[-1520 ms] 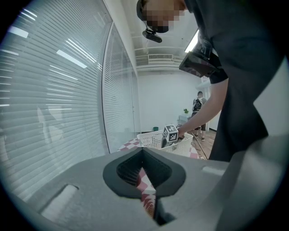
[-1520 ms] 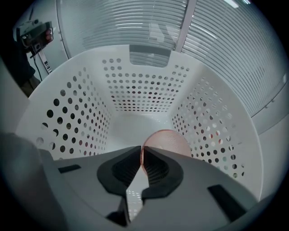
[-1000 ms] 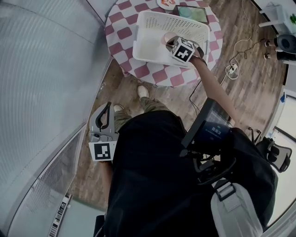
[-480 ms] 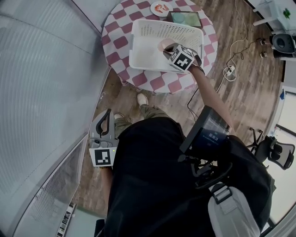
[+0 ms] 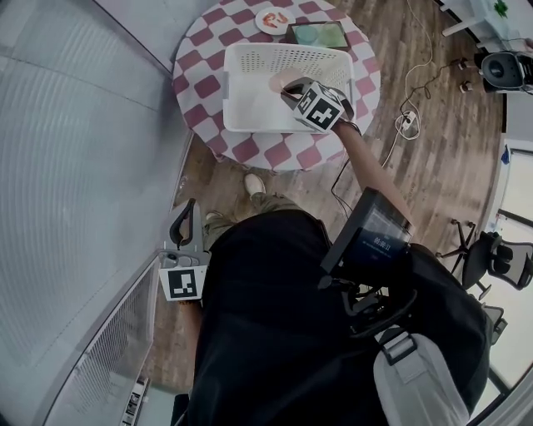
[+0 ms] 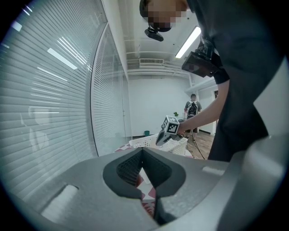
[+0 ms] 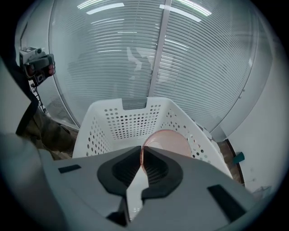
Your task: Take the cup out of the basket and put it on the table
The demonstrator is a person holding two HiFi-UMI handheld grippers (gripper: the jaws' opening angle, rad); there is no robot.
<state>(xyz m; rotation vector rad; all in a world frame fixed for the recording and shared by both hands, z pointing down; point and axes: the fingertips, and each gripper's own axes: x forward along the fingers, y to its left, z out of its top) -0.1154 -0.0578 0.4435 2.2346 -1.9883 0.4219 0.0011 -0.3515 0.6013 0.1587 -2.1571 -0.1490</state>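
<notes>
You are gripping the pink cup (image 7: pixel 174 140) by its rim with your right tongs (image 7: pixel 141 152): the 2 jaws are pressing together on the thin wall, 1 pad inside and 1 outside, and the cup is hanging tilted from them with its mouth facing you. So the pick-up is looking done, but the cup is not yet out. In the right gripper view it is sitting between the perforated walls of the white basket (image 7: pixel 118 124), toward the right-hand wall, and the head view is showing it over the basket's inside rather than past the rim. What is remaining is clearing the cup over a wall, carrying it to a bare patch of the checkered tabletop (image 5: pixel 196 76) and setting it down upright before letting go. The free squares are lying along the near and left edges of the basket; the far edge is already carrying a small plate (image 5: pixel 273 18) and a dark tablet (image 5: pixel 316 34). Your left tongs (image 6: pixel 142 150) are hanging low at your left side, well apart from the tabletop, with the jaw tips together and nothing between them.
</notes>
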